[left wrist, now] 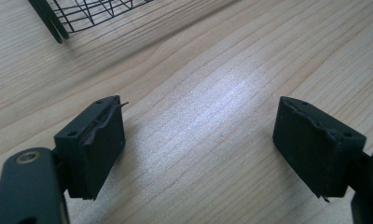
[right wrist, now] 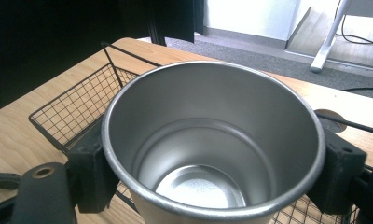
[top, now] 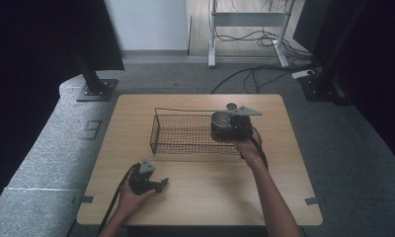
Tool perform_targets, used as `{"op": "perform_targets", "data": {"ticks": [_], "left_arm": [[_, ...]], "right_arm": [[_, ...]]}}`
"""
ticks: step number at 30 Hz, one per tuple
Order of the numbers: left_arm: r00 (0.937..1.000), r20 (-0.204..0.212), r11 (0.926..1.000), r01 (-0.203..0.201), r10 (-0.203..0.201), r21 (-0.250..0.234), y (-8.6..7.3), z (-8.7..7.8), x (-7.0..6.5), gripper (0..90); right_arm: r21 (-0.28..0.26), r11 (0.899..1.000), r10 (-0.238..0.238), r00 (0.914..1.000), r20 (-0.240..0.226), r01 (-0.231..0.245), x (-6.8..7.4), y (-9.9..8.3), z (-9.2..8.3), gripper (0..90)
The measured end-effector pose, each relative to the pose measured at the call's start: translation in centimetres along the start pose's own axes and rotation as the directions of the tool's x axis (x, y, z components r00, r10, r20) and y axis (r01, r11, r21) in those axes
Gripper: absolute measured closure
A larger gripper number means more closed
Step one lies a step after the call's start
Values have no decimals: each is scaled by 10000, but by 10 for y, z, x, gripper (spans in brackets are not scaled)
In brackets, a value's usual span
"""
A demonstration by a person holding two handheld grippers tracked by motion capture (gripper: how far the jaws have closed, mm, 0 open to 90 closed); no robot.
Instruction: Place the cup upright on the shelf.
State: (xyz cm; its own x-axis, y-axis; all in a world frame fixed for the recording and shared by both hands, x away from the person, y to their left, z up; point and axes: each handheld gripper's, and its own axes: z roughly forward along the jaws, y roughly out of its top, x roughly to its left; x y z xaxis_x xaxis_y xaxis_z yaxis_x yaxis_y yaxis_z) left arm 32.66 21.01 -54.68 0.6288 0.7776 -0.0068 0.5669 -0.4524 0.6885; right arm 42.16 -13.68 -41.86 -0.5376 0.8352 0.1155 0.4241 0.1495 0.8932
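Grey carpet surrounds the wooden tabletop [top: 200, 197]. On it sits a wire basket [top: 185, 133]. My right gripper [top: 224, 129] clamps a steel cup [right wrist: 212, 149] upright over the basket's right end; I should lower gently before releasing. My left gripper [top: 158, 185] rests wide open, empty.

Steel cup [right wrist: 212, 154] — shiny, empty, upright, mouth up — held above the wire basket's [top: 180, 133] right end.

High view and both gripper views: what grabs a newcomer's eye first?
The shiny metal cup, upright and empty, clamped by its sides in the right tool over the right end of the black wire basket. Then the left tool, jaws wide open with nothing between them, low over the bare wooden table near its front-left.
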Motion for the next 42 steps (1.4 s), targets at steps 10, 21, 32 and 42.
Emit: {"op": "perform_targets", "data": {"ticks": [10, 21, 32, 42], "left_arm": [[10000, -8, 10000, 1, -1, 3, 0, 0, 0, 166], [10000, -15, 10000, 13, -13, -6, 0, 0, 0, 166], [10000, -15, 10000, -3, 3, 6, 0, 0, 0, 167], [10000, -10, 10000, -7, 7, 7, 0, 0, 0, 166]], "right_arm": [[22, 9999, 132, 9999, 17, -132, -4, 3, 4, 181], [303, 9995, 102, 9999, 90, -104, -9, 5, 19, 181], [560, 9981, 225, 9995, 219, -237, -17, 2, 34, 181], [773, 9967, 221, 9990, 395, -252, -21, -1, 48, 181]]}}
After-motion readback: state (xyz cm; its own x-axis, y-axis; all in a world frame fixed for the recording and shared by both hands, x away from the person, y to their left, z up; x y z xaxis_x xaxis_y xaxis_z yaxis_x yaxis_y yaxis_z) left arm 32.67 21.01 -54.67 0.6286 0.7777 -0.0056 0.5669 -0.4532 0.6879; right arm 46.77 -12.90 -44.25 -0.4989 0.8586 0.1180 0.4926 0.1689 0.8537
